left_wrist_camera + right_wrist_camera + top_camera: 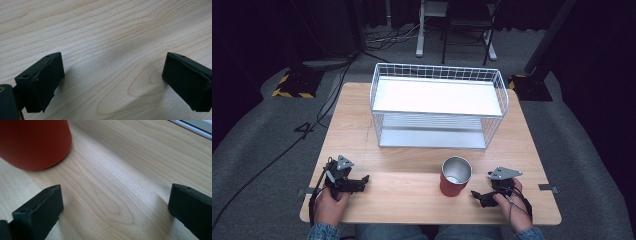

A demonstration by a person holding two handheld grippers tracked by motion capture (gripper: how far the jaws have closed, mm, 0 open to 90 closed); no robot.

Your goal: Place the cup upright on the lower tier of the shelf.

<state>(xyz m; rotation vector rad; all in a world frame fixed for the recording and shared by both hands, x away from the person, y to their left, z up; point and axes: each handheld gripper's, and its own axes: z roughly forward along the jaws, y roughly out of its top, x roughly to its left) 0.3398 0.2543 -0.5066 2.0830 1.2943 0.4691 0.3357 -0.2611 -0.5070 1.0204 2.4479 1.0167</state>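
Red metal cup [455, 176]: rigid, light, likely slick; you grip mid-wall. Right gripper [482, 196] and left gripper [362, 181]: jaws apart, empty.

On my bench [412, 200] I count one red cup [455, 177] and one white wire basket [438, 105] with two shelves. I hold two tools, the left tool [362, 180] and the right tool [477, 195].
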